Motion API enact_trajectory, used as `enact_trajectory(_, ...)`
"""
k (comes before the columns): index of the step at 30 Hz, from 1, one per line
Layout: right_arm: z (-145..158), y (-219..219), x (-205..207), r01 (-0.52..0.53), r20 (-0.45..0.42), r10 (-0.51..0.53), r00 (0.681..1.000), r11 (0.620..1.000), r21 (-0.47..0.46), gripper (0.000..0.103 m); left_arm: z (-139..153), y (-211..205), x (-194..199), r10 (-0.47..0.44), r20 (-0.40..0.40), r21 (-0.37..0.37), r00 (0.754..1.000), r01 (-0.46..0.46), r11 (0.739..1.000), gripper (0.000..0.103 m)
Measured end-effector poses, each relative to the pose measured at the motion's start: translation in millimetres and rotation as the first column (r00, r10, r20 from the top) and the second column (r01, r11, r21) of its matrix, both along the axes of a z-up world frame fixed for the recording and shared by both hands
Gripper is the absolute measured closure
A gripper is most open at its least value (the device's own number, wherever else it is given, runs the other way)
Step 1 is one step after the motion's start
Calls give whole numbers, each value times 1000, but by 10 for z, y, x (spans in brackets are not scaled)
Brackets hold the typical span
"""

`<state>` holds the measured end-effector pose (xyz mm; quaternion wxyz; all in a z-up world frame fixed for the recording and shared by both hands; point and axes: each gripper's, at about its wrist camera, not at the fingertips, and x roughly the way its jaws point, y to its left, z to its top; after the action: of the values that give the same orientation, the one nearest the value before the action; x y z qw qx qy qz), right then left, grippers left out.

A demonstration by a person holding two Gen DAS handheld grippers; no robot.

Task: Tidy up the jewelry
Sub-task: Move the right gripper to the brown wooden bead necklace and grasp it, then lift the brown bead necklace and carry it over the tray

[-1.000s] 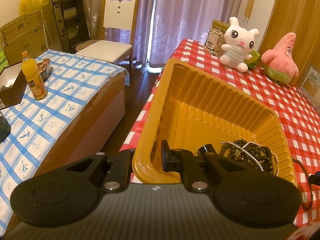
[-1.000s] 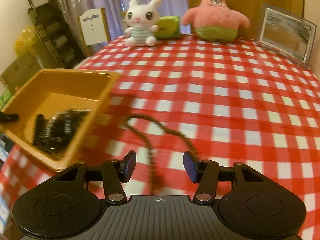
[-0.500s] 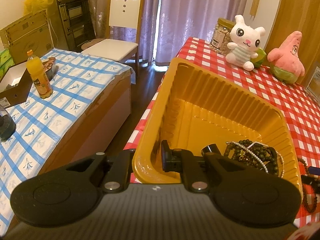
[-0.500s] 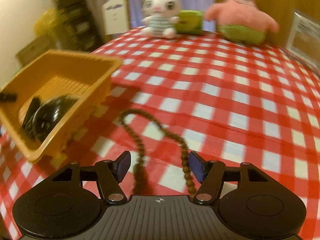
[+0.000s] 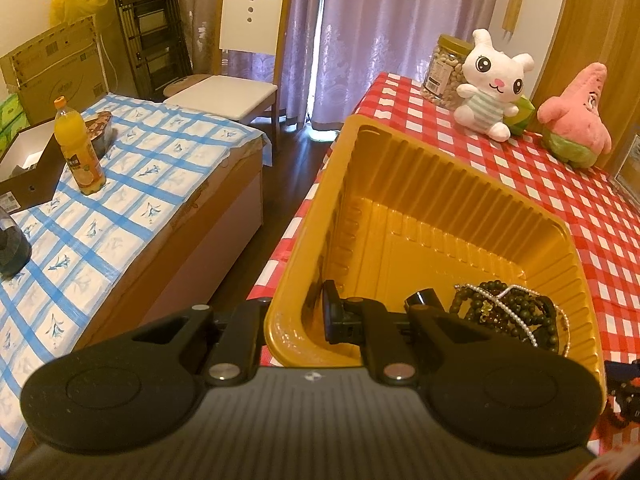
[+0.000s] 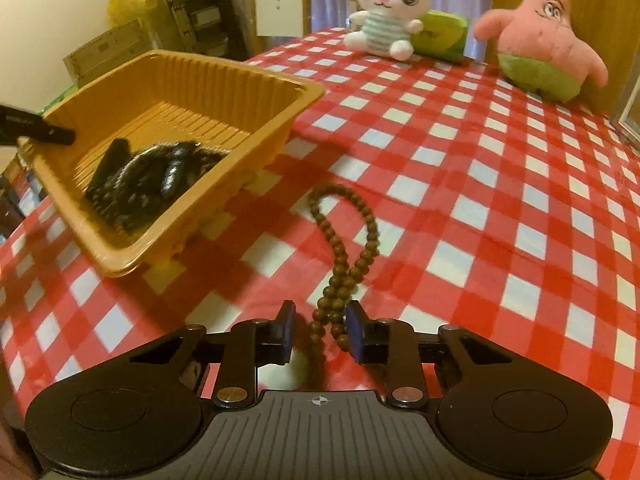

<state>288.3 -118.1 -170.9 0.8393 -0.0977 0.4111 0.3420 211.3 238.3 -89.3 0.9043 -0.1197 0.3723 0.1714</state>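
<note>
Red-and-white checked cloth covers your table (image 6: 460,184), with curtains and a white chair behind it. On that cloth, at 12 o'clock from your right tool (image 6: 320,330), lies the brown bead necklace (image 6: 352,236): its loop crosses over itself once, and the two lower strands run down between the tool's blue pads. The pads are narrowed on either side of the strands, yet a small gap shows on each side, so you cannot tell whether they grip the beads.

At 10 o'clock from the necklace, just beside it, stands the yellow tray (image 6: 280,128), ribbed along its walls. In its near corner rests a heap of dark beaded jewelry (image 6: 148,184); the left wrist view resolves this heap (image 5: 508,314) as dark green beads crossed by a thin pearl strand.

Your left tool (image 5: 296,316) is pressed together on the tray's near wall (image 5: 400,184), one finger outside and one inside, at 6 o'clock of the tray.

Farther out, at 12 o'clock on the table, sit a white plush rabbit (image 6: 386,12) and, at 1 o'clock, a pink plush starfish (image 6: 544,36), with a green box (image 6: 440,38) between them. Left of the table, at 9 o'clock in the left wrist view, a blue-checked bed (image 5: 100,220) carries an orange drink bottle (image 5: 78,148).
</note>
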Motion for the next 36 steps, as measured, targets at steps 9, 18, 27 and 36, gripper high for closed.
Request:
enact_trajectory(9, 2, 116, -81, -1, 43, 3, 999, 999, -47, 90, -8, -11, 13, -9, -2, -4, 1000, 9, 1000, 93)
enact_trajectory(18, 243, -122, -45, 123, 5, -124, 992, 990, 63, 103, 1, -23, -17, -14, 7, -8, 1000, 14, 1000, 93)
enact_trajectory(27, 128, -455, -175, 152, 4, -152, 988, 987, -55, 55, 10, -29, -34, -19, 14, -9, 1000, 19, 1000, 93)
enact_trajectory(36, 55, -348, -322, 89, 51, -85, 995, 991, -98, 99, 12, -25, -34, -24, 11, -4, 1000, 24, 1000, 93)
